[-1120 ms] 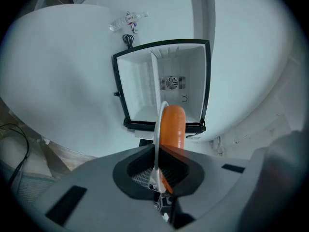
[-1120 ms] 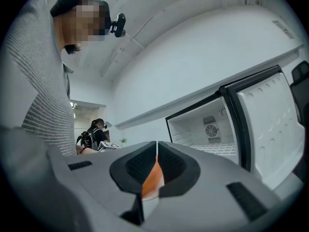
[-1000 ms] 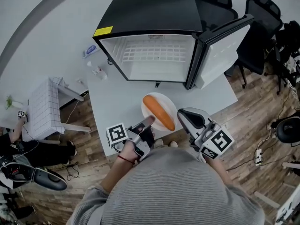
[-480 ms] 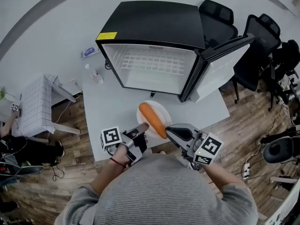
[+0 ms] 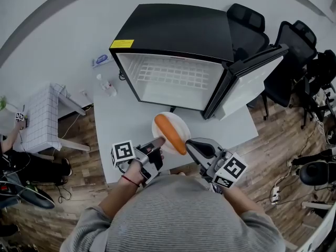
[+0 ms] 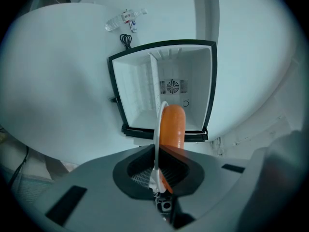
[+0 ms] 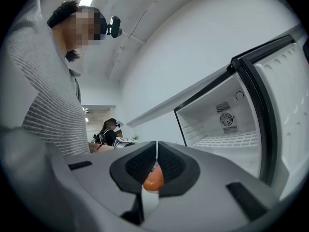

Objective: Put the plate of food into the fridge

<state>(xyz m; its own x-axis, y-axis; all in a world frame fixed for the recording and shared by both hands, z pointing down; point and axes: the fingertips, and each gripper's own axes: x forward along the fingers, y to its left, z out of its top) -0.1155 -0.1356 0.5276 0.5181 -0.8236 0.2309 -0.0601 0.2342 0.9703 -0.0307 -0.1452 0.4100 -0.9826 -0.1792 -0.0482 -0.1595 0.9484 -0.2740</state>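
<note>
"Grey desk (image 5: 121, 121) with a black fridge (image 5: 173, 30) standing on it, its door (image 5: 252, 83) swung out to the right. Where's the plate?"

"Over the near part of the desk, short of the fridge mouth. The plate (image 5: 181, 127) carries one long orange piece of food (image 5: 170, 134), lying loose. The left tongs (image 5: 157, 145) are clamped on its near-left rim and the right tongs (image 5: 193, 147) are pinched on the near-right rim."

"What could go wrong?"

"Nothing pins the food, so if the plate tips it likely rolls off. Both grips are thin bites on a slick rim, both on the near side, so the far edge could sag or slide free. Going in, that far edge might knock the fridge's lower sill or the wire shelf (image 5: 169, 71)."

"Anything in the way?"

"The stretch of desk up to the opening looks bare. A small bottle (image 5: 107, 85) sits left of the fridge, well apart. The open door crowds the right side — the right tongs may brush it. Chairs (image 5: 247, 20) stand behind the fridge, out of it."
</note>
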